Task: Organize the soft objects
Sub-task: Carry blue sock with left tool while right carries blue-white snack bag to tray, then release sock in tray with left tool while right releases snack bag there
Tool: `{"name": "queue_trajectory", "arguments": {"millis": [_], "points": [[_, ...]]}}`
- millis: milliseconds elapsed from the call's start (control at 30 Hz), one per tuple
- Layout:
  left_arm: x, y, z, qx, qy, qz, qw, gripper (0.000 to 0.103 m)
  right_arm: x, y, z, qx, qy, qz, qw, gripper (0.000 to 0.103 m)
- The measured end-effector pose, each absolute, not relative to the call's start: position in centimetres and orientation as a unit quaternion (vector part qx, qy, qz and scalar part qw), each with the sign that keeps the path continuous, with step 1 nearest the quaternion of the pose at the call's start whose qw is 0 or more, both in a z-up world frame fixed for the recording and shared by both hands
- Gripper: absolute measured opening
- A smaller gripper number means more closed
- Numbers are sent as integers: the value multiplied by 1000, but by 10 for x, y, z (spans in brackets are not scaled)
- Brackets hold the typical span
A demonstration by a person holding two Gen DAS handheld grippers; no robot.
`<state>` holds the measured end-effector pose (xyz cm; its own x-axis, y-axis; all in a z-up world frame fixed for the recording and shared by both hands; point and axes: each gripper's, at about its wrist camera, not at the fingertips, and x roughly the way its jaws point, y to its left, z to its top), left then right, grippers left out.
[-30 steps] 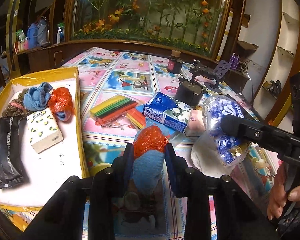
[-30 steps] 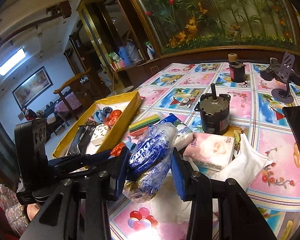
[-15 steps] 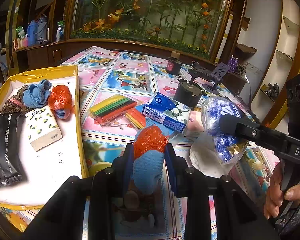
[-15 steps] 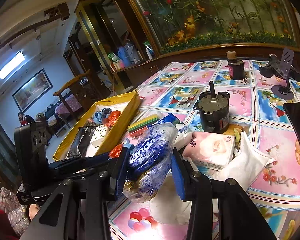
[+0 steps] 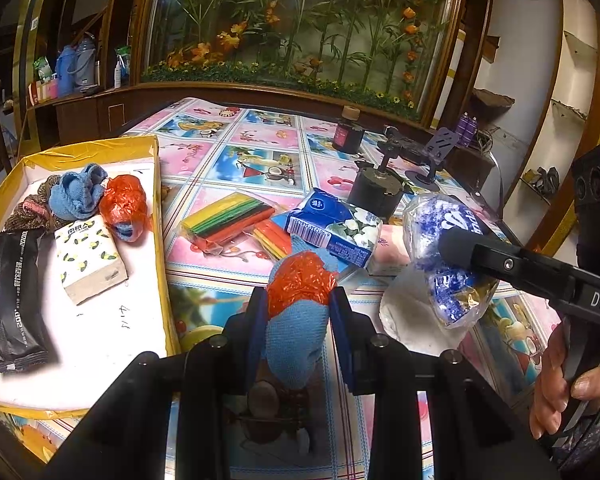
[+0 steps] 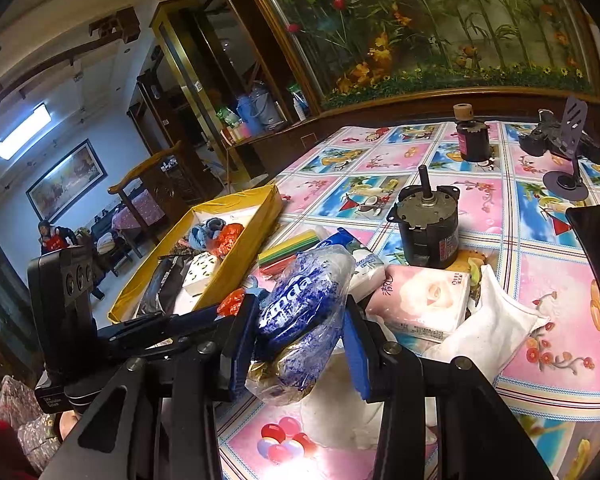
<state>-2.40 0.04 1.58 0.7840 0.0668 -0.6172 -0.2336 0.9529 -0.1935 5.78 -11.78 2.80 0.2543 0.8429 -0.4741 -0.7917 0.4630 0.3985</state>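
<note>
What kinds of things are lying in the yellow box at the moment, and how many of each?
Cloths: 3 (brown knit cloth, blue cloth, orange-wrapped cloth)
Tissue packs: 1 (lemon-print tissue pack)
Sealed packets: 1 (black packet)
Total in the yellow box: 5

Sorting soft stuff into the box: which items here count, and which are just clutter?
Job items:
- blue cloth bundle in orange plastic, left gripper
- blue-printed clear plastic bag, right gripper
- pink tissue pack
- white cloth pouch
- yellow-rimmed box

Clutter:
- dark metal motor
- black phone
- dark corked bottle
</note>
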Motion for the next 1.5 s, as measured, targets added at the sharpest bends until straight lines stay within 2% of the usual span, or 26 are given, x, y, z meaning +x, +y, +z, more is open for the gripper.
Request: {"name": "queue_trajectory", "arguments": {"millis": [667,1000,1500], "points": [[-56,22,48,-152,268,100,946,31,57,-116,35,56,316,510,798,44],[-81,61,63,-173,239,142,945,31,32,-57,60,36,298,550,779,44],[-114,123,73,-196,219,199,935,31,12,32,70,2,317,587,745,44]]}}
